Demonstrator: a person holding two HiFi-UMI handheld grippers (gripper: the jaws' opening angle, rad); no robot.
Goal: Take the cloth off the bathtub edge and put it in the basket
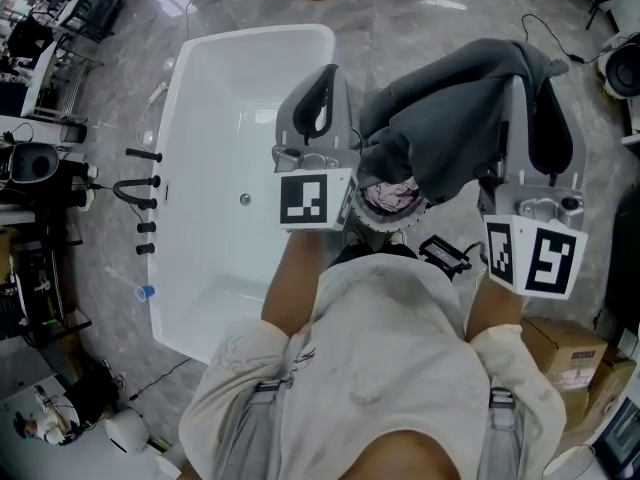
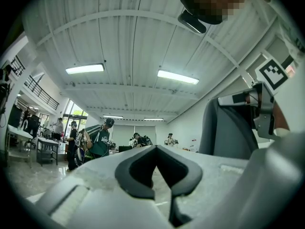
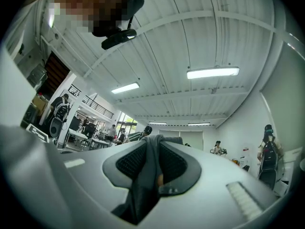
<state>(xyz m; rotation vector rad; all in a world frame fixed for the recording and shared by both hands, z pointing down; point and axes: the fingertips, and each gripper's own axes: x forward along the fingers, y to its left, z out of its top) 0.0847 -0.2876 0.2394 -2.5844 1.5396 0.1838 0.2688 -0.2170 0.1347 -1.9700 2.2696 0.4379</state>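
My right gripper [image 3: 150, 149] is shut on the dark grey cloth [image 1: 450, 118], a fold of which runs between its pads [image 3: 127, 163]. In the head view the cloth hangs bunched from that gripper, held up in front of me, right of the white bathtub [image 1: 200, 118]. Directly below it stands the basket [image 1: 385, 230], with a pinkish cloth [image 1: 392, 196] in it. My left gripper [image 1: 322, 78] is raised over the tub's right edge, beside the cloth. Its jaws are shut with nothing between them [image 2: 156, 149]. Both grippers point slightly upward, towards the ceiling.
Black tap fittings [image 1: 140, 190] stand on the floor left of the tub, with a small blue cup [image 1: 146, 292] near them. Cardboard boxes [image 1: 565, 353] sit at my right. A black device [image 1: 445, 255] lies by the basket. Several people stand far across the hall.
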